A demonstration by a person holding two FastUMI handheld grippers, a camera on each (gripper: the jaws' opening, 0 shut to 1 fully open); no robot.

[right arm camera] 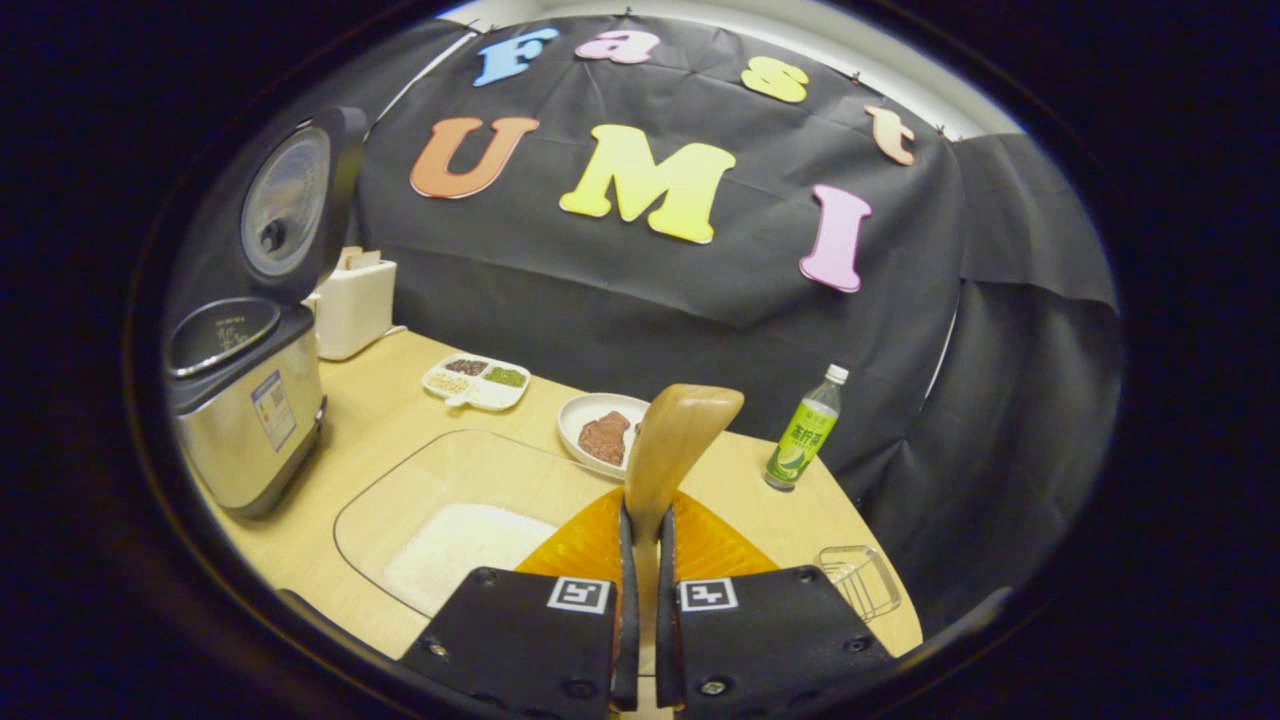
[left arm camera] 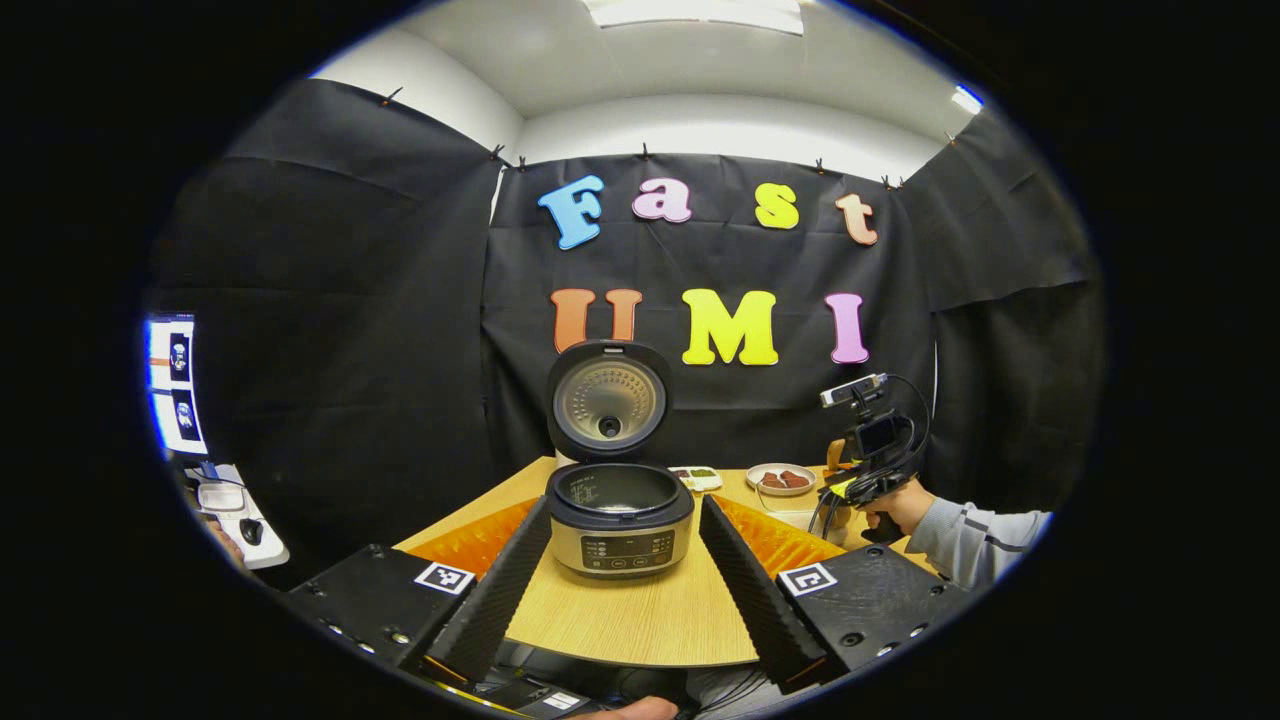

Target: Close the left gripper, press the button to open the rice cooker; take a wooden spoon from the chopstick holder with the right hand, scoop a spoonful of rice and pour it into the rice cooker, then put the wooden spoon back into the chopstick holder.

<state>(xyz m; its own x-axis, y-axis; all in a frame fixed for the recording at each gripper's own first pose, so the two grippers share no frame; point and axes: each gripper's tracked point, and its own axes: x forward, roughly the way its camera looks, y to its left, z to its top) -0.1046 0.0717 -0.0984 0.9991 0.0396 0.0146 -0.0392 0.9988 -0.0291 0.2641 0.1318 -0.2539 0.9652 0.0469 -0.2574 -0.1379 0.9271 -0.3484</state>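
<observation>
The rice cooker (left arm camera: 618, 520) stands in the middle of the wooden table with its lid (left arm camera: 609, 398) raised upright and the inner pot showing. My left gripper (left arm camera: 625, 505) is open, its fingers spread to either side of the cooker and short of it. My right gripper (right arm camera: 646, 515) is shut on the handle of a wooden spoon (right arm camera: 680, 430), whose bowl points up and forward. Just below and left of the spoon lies a clear glass dish (right arm camera: 400, 480) holding white rice (right arm camera: 460, 545). In the right gripper view the cooker (right arm camera: 245, 400) stands at the left.
A plate of brown food (right arm camera: 598, 432), a divided white dish (right arm camera: 478, 382), a green bottle (right arm camera: 803, 432) and a white box (right arm camera: 355, 300) sit toward the back. A small clear container (right arm camera: 860, 580) is near the right table edge. A hand holds the right gripper (left arm camera: 868, 462).
</observation>
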